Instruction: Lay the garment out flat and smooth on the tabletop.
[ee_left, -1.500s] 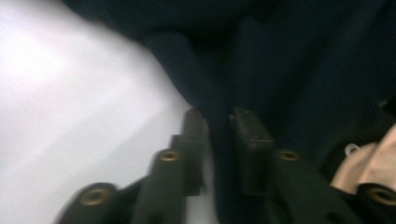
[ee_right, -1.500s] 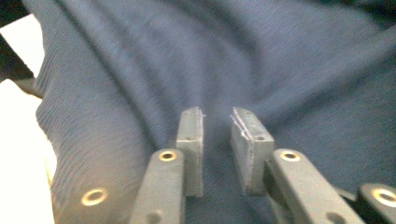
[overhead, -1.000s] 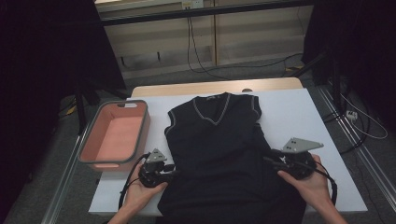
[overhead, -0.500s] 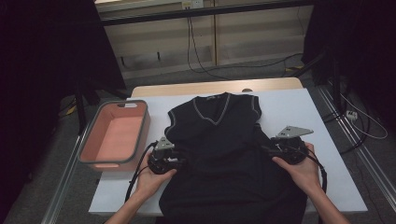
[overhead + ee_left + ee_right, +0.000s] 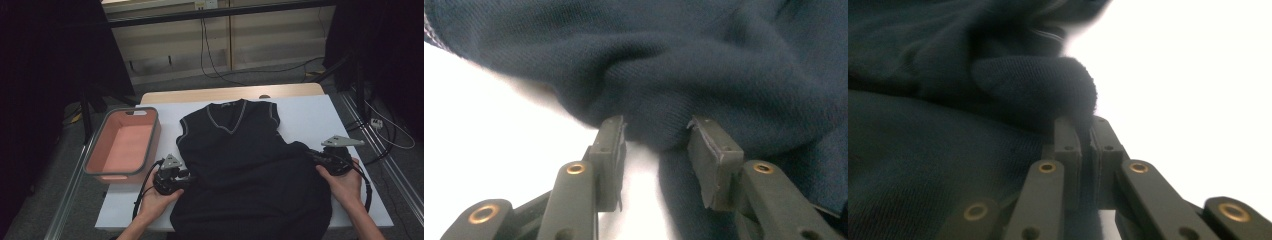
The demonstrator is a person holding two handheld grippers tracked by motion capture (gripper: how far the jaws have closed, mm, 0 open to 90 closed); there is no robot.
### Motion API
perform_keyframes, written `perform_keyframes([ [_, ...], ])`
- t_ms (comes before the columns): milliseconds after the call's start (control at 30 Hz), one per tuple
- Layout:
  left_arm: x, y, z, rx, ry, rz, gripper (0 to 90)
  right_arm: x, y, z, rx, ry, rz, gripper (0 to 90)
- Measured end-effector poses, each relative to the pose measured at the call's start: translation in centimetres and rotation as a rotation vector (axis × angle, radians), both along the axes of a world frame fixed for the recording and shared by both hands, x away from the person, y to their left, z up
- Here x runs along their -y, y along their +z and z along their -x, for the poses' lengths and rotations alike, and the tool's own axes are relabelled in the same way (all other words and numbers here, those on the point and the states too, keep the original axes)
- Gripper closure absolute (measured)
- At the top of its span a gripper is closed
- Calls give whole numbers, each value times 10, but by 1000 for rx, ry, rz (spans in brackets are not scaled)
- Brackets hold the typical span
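Along the white table's [image 5: 310, 115] near edge, both grippers take the dark knitted sleeveless vest's [image 5: 240, 150] sides for folding: right gripper [image 5: 1085, 131] has just closed, pinching cloth (left gripper [image 5: 656, 137] spread around a fold, not yet pressing)

I note the vest [image 5: 250, 165] as matt, ribbed dark knit cloth; table [image 5: 310, 115] smooth matt white; at nine o'clock, basin [image 5: 122, 147] smooth pink plastic, grey-rimmed.
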State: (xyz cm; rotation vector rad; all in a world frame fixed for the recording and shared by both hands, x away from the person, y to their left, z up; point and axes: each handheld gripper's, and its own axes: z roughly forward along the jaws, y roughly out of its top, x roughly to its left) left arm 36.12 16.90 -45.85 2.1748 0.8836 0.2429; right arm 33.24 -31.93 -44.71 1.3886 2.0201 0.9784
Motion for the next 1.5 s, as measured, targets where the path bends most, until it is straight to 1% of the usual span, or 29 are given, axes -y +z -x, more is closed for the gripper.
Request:
perform_keyframes([
  [100,-2,1,1,-2,1,3,590,11,-2,2,-14,-28,4,849],
  [133,-3,1,1,1,0,-5,590,15,-3,3,-18,-37,8,849],
  [267,-7,3,4,-8,7,15,590,34,-3,7,-24,-86,-3,851],
  [333,-9,4,5,-5,11,21,591,45,-3,9,-27,-121,-6,852],
  [400,-11,6,5,-5,13,34,591,54,-6,10,-35,-143,-22,852],
  [467,-14,9,5,14,35,50,595,58,-8,11,-45,-152,-13,852],
  [500,-16,10,5,10,44,61,615,57,-9,10,-48,-156,-8,852],
  [533,-18,10,4,9,56,61,620,57,-9,10,-47,-155,-2,852],
  [600,-17,6,1,-13,73,53,630,56,-9,9,-47,-155,3,852],
  [633,-15,4,0,-26,67,38,639,56,-9,9,-47,-156,5,852],
  [667,-12,1,-1,-44,54,37,638,56,-10,9,-50,-159,-1,852],
  [700,-8,0,-1,-63,43,49,633,56,-10,8,-48,-157,0,852],
  [733,-4,-1,-1,-61,29,56,627,56,-9,9,-46,-164,2,852],
  [800,2,1,1,-54,9,54,627,57,-8,9,-40,-167,5,852],
  [867,5,1,3,-65,-3,77,616,58,-7,10,-30,-169,3,852],
  [900,7,0,3,-73,1,81,615,58,-8,9,-31,-165,1,852],
  [933,9,-1,3,-85,-13,68,611,58,-10,9,-29,-157,4,852],
  [1000,12,-3,4,-73,-30,39,606,57,-11,8,-33,-150,2,850],
  [1067,16,-4,5,-71,-23,51,596,55,-12,7,-32,-140,0,848],
  [1100,16,-4,5,-71,-28,50,586,55,-13,7,-34,-136,2,847],
  [1133,18,-4,5,-77,-25,56,574,54,-14,7,-36,-130,4,847],
  [1200,20,-4,6,-80,-35,55,558,52,-14,6,-40,-126,8,846],
  [1233,22,-4,7,-103,-54,77,574,52,-15,6,-39,-125,9,846],
  [1267,25,-4,10,-106,-70,81,592,52,-15,6,-38,-123,10,845],
  [1300,29,-4,13,-74,-76,48,579,52,-14,6,-40,-124,8,845],
  [1333,31,-3,15,-55,-90,24,587,52,-14,6,-38,-123,8,845],
  [1367,33,-3,16,-68,-105,40,662,52,-14,6,-38,-123,7,845],
  [1433,34,-4,19,-56,-108,37,696,51,-14,6,-41,-122,7,844],
  [1500,34,-3,20,-73,-122,39,763,51,-15,6,-43,-121,9,844],
])
